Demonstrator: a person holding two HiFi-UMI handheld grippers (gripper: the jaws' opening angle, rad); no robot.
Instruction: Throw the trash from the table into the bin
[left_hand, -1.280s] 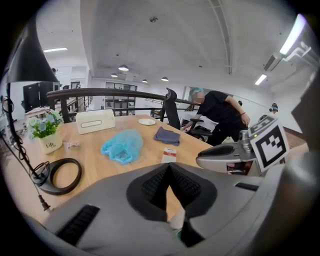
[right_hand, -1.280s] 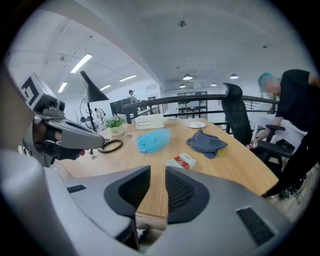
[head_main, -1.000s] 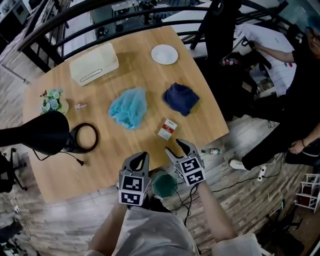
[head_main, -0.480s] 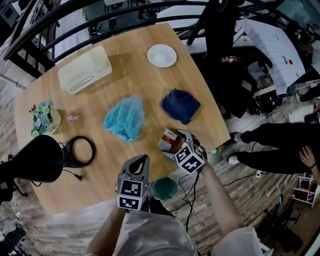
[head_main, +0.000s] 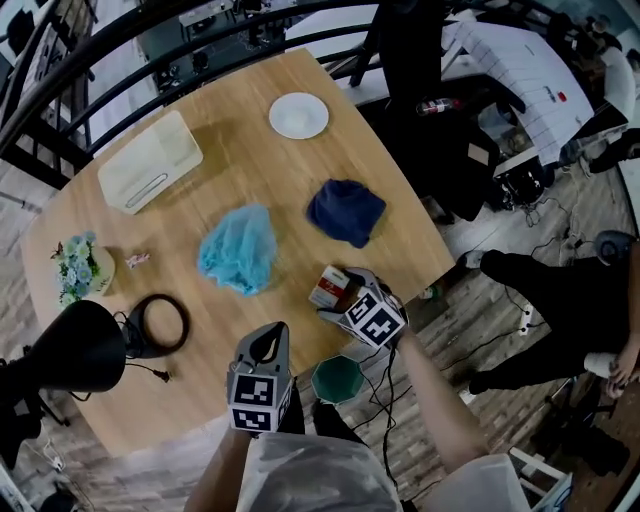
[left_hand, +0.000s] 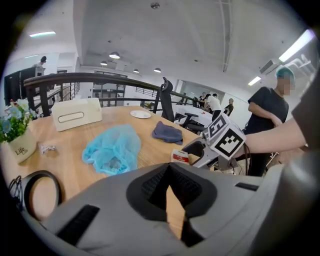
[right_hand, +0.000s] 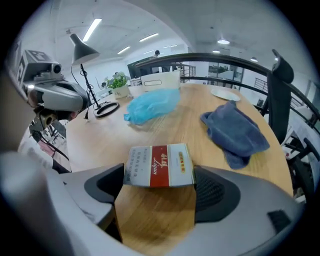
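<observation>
Nearest the person, the green bin (head_main: 338, 378) stands on the floor just off the desk (head_main: 200, 350) edge, between the two arms; nothing shows inside it from the head view, so I judge that no trash has gone in yet. The left tool (head_main: 266, 338) hangs over the near edge of the desk with its jaws together and nothing in them. The right tool (head_main: 343, 293) is down at the red-and-white cigarette pack (right_hand: 159, 165), which lies flat on the desk; its jaws have just been opening and stand wide on either side of the pack, not pressing on it. So the first pick looks only begun: closing, lifting and dropping into the bin are all left. Further out lies the crumpled blue hair net (head_main: 238, 250), and well to the left a small wrapper (head_main: 137, 259); both probably count as trash and wait untouched. Whether the dark blue cloth (head_main: 346, 211) beyond the pack is trash I cannot tell.
</observation>
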